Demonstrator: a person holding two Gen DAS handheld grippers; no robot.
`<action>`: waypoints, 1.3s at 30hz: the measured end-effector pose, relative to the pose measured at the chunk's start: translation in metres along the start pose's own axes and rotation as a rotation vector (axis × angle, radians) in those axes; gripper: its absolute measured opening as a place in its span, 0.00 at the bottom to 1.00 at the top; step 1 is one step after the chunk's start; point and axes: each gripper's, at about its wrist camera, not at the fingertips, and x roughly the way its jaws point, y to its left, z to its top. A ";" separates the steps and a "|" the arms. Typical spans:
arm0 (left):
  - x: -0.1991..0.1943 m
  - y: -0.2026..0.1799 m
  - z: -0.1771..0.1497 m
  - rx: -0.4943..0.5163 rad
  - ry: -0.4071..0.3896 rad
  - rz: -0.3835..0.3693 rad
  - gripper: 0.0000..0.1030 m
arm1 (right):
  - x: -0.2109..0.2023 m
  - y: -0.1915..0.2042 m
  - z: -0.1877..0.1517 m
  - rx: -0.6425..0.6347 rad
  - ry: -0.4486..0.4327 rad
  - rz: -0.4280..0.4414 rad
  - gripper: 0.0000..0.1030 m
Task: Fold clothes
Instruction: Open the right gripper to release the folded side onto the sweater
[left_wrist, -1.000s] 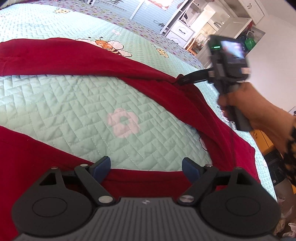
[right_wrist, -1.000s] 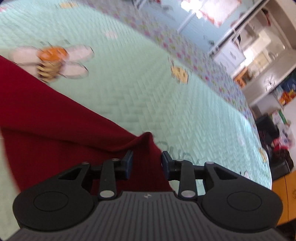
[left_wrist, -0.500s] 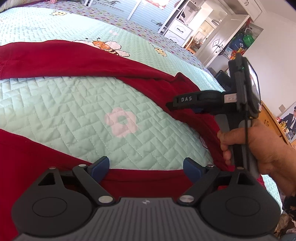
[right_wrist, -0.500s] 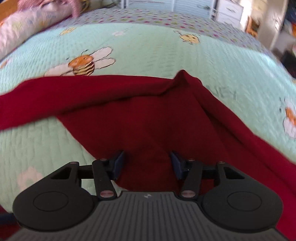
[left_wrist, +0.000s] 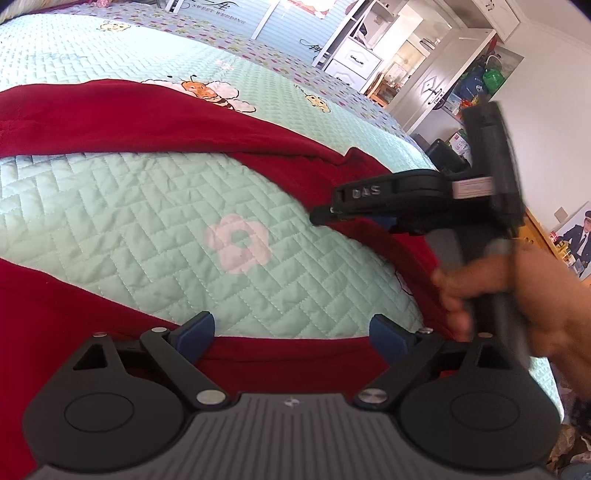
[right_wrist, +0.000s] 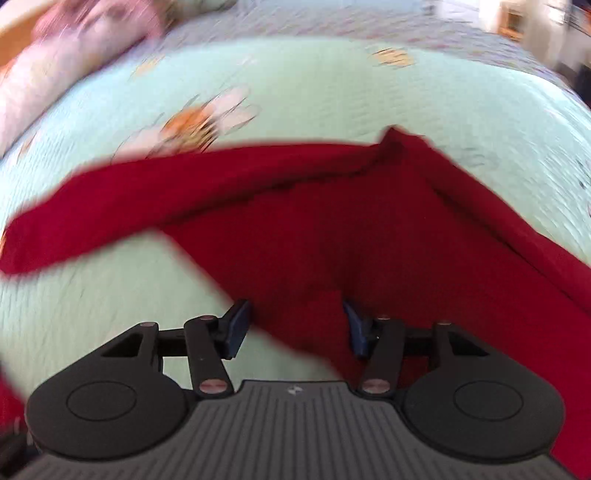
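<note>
1. The red garment lies spread on the bed, bent around a bare patch of quilt marked by a pink flower. One red band runs beyond the flower, a second band lies on the near side of it, and the two join to the right of the flower.

2. The left gripper sits at the near band, its jaws wide and opening further. The band's hem lies across the gap between them, but the pads do not press on it — nothing is held.

3. The right gripper hangs over the red cloth right of the flower, tilted downward. Its jaws stand partly apart with cloth below the gap and no pinch that I can see; the view is blurred, so contact with the fabric cannot be told.

4. The relation that matters: the near band's long axis runs crosswise to the left jaws, so the hem is directly ahead of them. The right hand is nearer the joined part and its raised peak.

5. Room to move — bare quilt around the flower offers a landing place for a fold; the bed's right edge is near the right hand, so I judge folding toward the flower safer.
</note>
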 end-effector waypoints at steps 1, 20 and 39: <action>0.000 0.001 0.000 -0.004 0.000 -0.003 0.91 | -0.009 0.000 0.001 0.015 -0.023 0.014 0.56; 0.006 -0.013 -0.004 0.058 -0.004 0.043 0.97 | -0.021 -0.024 -0.041 0.320 -0.103 0.184 0.58; -0.041 0.004 0.055 0.372 -0.123 0.532 0.94 | -0.043 -0.034 -0.154 0.405 -0.449 0.378 0.80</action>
